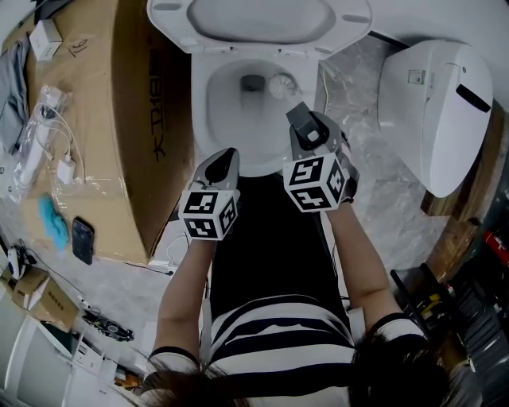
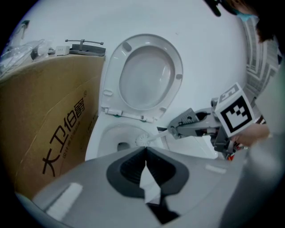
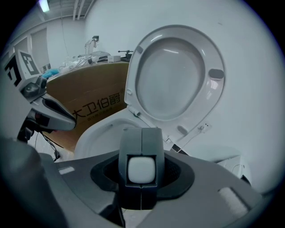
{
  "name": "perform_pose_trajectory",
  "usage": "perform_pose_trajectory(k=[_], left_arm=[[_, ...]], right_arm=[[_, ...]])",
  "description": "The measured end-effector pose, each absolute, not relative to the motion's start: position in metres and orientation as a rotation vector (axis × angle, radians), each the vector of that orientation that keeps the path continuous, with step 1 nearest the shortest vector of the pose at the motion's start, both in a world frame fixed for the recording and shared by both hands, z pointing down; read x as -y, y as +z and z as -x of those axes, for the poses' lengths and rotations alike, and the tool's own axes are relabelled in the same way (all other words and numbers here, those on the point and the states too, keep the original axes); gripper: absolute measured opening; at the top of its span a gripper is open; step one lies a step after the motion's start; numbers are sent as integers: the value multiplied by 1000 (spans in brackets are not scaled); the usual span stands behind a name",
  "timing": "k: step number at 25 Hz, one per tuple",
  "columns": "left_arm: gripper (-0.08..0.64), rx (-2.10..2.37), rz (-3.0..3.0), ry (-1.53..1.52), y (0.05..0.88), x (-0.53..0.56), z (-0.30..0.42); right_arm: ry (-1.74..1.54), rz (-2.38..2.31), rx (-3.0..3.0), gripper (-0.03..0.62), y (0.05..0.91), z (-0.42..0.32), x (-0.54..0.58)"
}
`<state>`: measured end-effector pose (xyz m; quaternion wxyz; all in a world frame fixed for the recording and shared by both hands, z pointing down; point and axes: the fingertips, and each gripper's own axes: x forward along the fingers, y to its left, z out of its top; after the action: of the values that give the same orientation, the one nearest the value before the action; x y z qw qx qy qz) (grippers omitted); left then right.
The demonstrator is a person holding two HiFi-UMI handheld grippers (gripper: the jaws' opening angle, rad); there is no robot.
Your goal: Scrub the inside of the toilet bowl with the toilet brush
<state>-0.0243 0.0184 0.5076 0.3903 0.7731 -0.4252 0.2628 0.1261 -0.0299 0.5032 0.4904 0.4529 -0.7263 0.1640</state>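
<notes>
The white toilet bowl (image 1: 225, 107) stands open in front of me, its seat (image 1: 262, 20) raised. The toilet brush's white head (image 1: 281, 84) is down inside the bowl beside the drain. My right gripper (image 1: 301, 119) is shut on the brush's handle; the handle's white end (image 3: 141, 169) shows between its jaws in the right gripper view. In the left gripper view the brush head (image 2: 143, 140) sits in the bowl (image 2: 110, 133) with the right gripper (image 2: 185, 125) holding the handle. My left gripper (image 1: 225, 157) hovers at the bowl's front rim, shut with nothing in it.
A big cardboard box (image 1: 147, 119) stands close on the bowl's left, with a phone (image 1: 82, 239) and cables on it. Another white toilet (image 1: 436, 111) lies at the right on the marble floor (image 1: 358, 79). The raised seat (image 3: 178, 75) stands behind the bowl.
</notes>
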Motion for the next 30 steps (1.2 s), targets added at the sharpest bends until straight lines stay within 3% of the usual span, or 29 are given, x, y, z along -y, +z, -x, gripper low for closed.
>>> perform_pose_trajectory(k=[30], left_arm=[[0,1155,-1857,663,510,-54,36]], right_arm=[[490,-750,1771,175,509,-99,-71]])
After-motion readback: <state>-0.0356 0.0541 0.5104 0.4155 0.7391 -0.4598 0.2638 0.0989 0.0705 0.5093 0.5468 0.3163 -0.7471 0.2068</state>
